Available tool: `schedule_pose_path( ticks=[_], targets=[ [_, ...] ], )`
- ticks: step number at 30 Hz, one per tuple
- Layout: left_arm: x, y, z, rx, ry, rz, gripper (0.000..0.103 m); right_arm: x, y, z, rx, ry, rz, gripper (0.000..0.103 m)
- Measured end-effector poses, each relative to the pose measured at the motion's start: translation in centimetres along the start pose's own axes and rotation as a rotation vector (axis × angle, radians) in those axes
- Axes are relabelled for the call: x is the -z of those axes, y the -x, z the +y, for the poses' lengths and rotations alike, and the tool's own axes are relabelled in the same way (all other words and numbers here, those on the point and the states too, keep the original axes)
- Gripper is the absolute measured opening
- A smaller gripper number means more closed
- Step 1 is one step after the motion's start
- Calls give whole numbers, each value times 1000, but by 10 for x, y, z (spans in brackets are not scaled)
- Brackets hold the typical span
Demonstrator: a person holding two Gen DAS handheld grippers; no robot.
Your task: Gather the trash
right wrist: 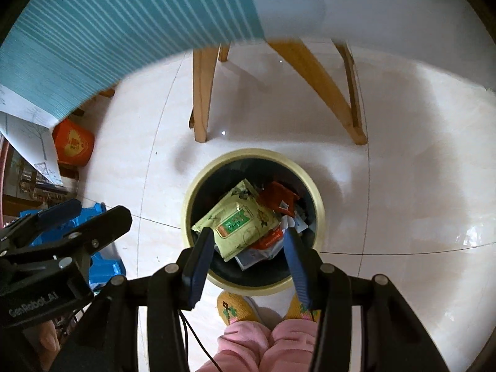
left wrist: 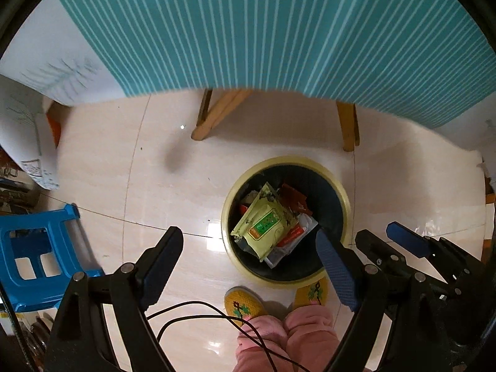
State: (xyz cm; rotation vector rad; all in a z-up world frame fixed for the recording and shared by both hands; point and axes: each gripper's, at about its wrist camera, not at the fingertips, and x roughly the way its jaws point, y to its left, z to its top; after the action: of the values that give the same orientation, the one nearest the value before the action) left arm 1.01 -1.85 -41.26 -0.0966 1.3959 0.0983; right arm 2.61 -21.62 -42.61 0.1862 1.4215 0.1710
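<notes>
A round bin with a pale yellow rim [left wrist: 288, 159] [right wrist: 248, 152] stands on the tiled floor below both grippers. Inside it lie a green packet [left wrist: 263, 223] [right wrist: 238, 217], a red wrapper [left wrist: 293, 197] [right wrist: 279, 198] and other scraps. My left gripper [left wrist: 248, 234] [right wrist: 99, 209] hangs above the bin's left side, pointing down, its jaws wide open and empty. My right gripper [right wrist: 248, 232] [left wrist: 376, 231] hovers over the bin's near edge, open about halfway, with nothing between its blue pads.
A teal striped tablecloth [left wrist: 263, 31] hangs over wooden table legs [left wrist: 214, 114] [right wrist: 201, 93] just beyond the bin. A blue plastic stool [left wrist: 34, 248] stands at the left, an orange box [right wrist: 73, 145] farther back. The person's yellow slippers [left wrist: 241, 305] touch the bin's near side.
</notes>
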Motion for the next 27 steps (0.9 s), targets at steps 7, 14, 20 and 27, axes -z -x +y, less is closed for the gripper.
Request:
schedule_pose_path(
  ticks=[7, 14, 20, 27],
  targets=[
    [-9, 64, 0, -5, -3, -45, 86, -5, 51, 13, -1, -7, -37, 47],
    [-20, 138, -1, -11, -42, -107, 86, -11, 117, 28, -11, -19, -77, 47],
    [-30, 190, 3, -5, -69, -123, 86, -20, 164, 42, -10, -30, -90, 47],
    [-49, 267, 6, -1, -88, -199, 86, -38, 240, 62, 4, -16, -181, 47]
  ],
)
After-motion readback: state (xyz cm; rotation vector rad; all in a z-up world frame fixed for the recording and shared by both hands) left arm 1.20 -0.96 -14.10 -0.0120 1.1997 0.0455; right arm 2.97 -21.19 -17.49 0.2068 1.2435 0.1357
